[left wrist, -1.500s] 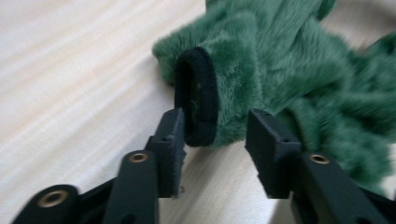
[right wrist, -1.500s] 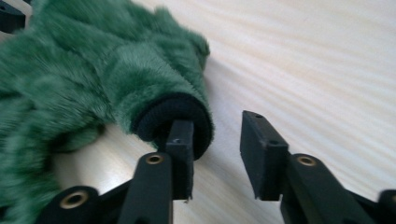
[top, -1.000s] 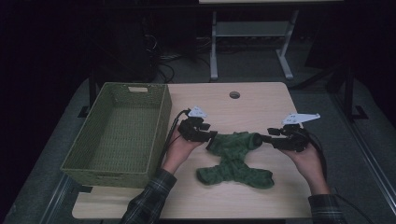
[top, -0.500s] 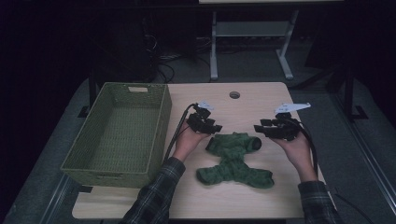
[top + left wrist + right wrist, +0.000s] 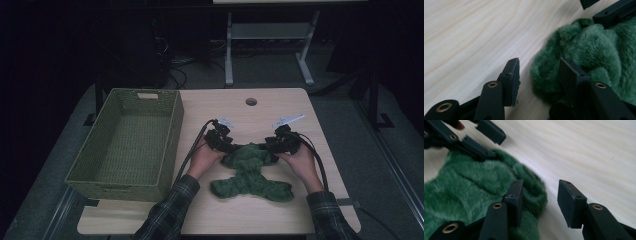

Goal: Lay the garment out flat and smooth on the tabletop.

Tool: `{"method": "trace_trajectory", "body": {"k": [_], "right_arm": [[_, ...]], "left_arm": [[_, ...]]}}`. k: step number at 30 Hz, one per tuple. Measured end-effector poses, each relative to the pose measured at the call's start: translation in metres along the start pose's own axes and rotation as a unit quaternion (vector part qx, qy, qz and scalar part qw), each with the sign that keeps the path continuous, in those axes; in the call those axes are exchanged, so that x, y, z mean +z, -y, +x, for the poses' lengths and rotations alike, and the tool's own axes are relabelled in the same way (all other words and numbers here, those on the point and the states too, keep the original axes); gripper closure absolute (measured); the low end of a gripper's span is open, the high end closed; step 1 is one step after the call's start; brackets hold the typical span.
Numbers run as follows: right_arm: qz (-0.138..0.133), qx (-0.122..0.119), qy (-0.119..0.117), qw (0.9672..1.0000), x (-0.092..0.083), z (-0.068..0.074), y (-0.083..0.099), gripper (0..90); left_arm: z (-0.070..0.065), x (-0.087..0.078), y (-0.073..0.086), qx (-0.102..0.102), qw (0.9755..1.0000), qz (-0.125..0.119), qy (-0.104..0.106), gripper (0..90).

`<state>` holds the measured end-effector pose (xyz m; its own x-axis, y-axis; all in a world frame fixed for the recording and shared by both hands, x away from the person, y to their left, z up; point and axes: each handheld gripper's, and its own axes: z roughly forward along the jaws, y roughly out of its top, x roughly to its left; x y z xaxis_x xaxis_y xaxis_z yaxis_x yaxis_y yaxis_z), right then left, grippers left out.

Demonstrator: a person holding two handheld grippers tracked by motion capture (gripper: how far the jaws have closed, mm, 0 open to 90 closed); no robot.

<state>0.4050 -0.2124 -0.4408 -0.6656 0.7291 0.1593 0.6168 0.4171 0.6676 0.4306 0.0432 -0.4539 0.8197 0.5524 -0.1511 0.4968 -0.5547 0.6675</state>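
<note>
Both grippers, left and right, are straddling the green towel's far edge on the counter, fingers apart; closing shallow risks pinching only fluff and slipping.

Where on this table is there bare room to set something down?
Free: the far strip around the round hole, and the near edge below the green fuzzy cloth. The basket bounds the left. Crowded: mid-table, both grippers at the cloth.

The person's hands hide the green cloth's corners.
</note>
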Motion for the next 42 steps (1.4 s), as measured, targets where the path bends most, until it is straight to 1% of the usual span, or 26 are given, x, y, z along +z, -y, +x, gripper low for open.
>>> {"method": "trace_trajectory", "body": {"k": [2,4,6,7,9,10,12,13,16,17,18,19,20,21,23,24,26,27,30,31,33,36,38,39,41,42], "right_arm": [[0.012,0.006,-0.009,0.9999,0.004,-0.001,0.008,55.2],[0.011,0.006,-0.009,0.9999,0.005,-0.001,0.011,55.3],[0.013,0.006,-0.018,0.9997,0.007,0.000,0.017,57.1],[0.017,0.005,-0.021,0.9996,0.009,0.000,0.018,59.5],[0.019,0.002,-0.030,0.9994,0.012,0.002,0.020,65.7],[0.019,-0.002,-0.028,0.9994,0.013,0.004,0.020,68.3],[0.015,-0.006,-0.029,0.9995,0.013,0.006,0.020,74.4],[0.015,-0.010,-0.029,0.9994,0.013,0.006,0.020,78.1],[0.012,-0.017,-0.027,0.9994,0.013,0.007,0.020,81.0],[0.011,-0.018,-0.026,0.9994,0.012,0.008,0.021,81.6],[0.005,-0.026,-0.019,0.9995,0.009,0.008,0.021,82.1],[-0.001,-0.024,-0.015,0.9996,0.007,0.008,0.021,82.1],[-0.009,-0.027,-0.012,0.9995,0.004,0.008,0.020,82.1],[-0.009,-0.027,-0.012,0.9995,0.004,0.008,0.020,82.1],[-0.025,-0.028,-0.006,0.9993,-0.005,0.009,0.018,82.2],[-0.041,-0.034,-0.002,0.9986,-0.012,0.010,0.017,82.4],[-0.049,-0.036,-0.002,0.9982,-0.017,0.010,0.016,82.4],[-0.050,-0.037,-0.004,0.9980,-0.020,0.011,0.015,82.2],[-0.047,-0.035,-0.011,0.9982,-0.021,0.011,0.015,79.2],[-0.041,-0.032,-0.010,0.9986,-0.020,0.012,0.014,73.6],[-0.044,-0.035,-0.006,0.9984,-0.019,0.010,0.011,67.8],[-0.062,-0.026,-0.004,0.9977,-0.021,0.007,0.002,64.4],[-0.060,-0.018,-0.008,0.9980,-0.019,0.003,-0.007,63.2],[-0.066,-0.014,-0.005,0.9977,-0.018,0.003,-0.010,63.2],[-0.059,-0.010,-0.013,0.9981,-0.010,-0.001,-0.018,61.4],[-0.057,-0.008,-0.010,0.9983,-0.005,-0.003,-0.021,61.4]], "left_arm": [[-0.002,0.001,0.002,0.010,0.9999,0.006,0.002,51.4],[-0.002,0.001,0.002,0.009,0.9999,0.008,0.003,52.9],[-0.005,0.004,0.003,0.009,0.9999,0.008,0.010,58.3],[-0.005,0.005,0.003,0.018,0.9996,0.017,0.012,61.3],[-0.007,0.007,0.003,0.024,0.9993,0.025,0.017,69.7],[-0.008,0.008,0.003,0.021,0.9994,0.022,0.018,73.6],[-0.008,0.009,0.003,0.024,0.9991,0.026,0.022,83.2],[-0.009,0.009,0.002,0.026,0.9990,0.029,0.021,86.0],[-0.010,0.007,0.001,0.034,0.9988,0.031,0.015,88.2],[-0.011,0.005,0.000,0.029,0.9993,0.021,0.011,88.3],[-0.011,-0.002,-0.002,0.033,0.9994,0.008,0.003,88.2],[-0.010,-0.007,-0.003,0.034,0.9994,-0.005,0.000,88.2],[-0.010,-0.007,-0.003,0.034,0.9994,-0.005,0.000,88.2],[-0.010,-0.013,-0.005,0.034,0.9992,-0.018,-0.006,88.2],[-0.009,-0.027,-0.009,0.038,0.9978,-0.050,-0.022,88.1],[-0.009,-0.037,-0.011,0.035,0.9961,-0.075,-0.032,88.1],[-0.008,-0.044,-0.012,0.036,0.9937,-0.098,-0.041,88.2],[-0.008,-0.047,-0.013,0.037,0.9930,-0.105,-0.040,88.3],[-0.009,-0.045,-0.013,0.044,0.9933,-0.100,-0.038,88.2],[-0.009,-0.042,-0.012,0.053,0.9936,-0.092,-0.036,88.3],[-0.010,-0.039,-0.012,0.057,0.9935,-0.092,-0.034,88.3],[-0.010,-0.037,-0.012,0.057,0.9935,-0.093,-0.033,88.3],[-0.011,-0.036,-0.013,0.057,0.9933,-0.096,-0.031,88.2],[-0.011,-0.036,-0.013,0.056,0.9933,-0.097,-0.030,88.2],[-0.010,-0.036,-0.013,0.054,0.9934,-0.097,-0.029,88.2],[-0.010,-0.036,-0.013,0.054,0.9935,-0.096,-0.029,88.3]]}}
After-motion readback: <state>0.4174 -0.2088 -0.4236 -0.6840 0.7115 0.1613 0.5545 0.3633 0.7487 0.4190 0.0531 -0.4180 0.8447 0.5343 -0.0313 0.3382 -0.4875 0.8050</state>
